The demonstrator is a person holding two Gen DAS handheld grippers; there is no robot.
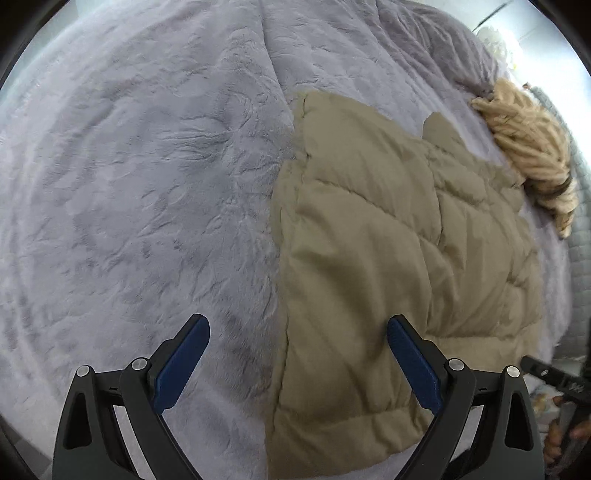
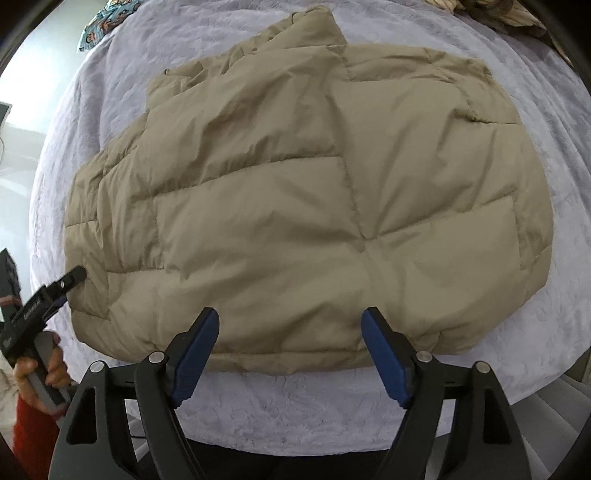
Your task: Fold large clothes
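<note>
Pale lilac plush blanket (image 1: 140, 177) covers the bed. Cream chunky-knit garment (image 1: 532, 147) lies at far edge. Blue patterned fabric (image 2: 107, 22) at corner.

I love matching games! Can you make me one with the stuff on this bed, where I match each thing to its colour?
Things:
1. puffy quilted jacket
2. fluffy plush blanket on the bed
3. pads inside the left gripper
4. chunky knitted garment near the bed's edge

Colours:
A. dark blue
B. pale lilac-grey
C. cream-orange
D. khaki tan

Pairs: 1-D, 2-B, 3-A, 4-C
</note>
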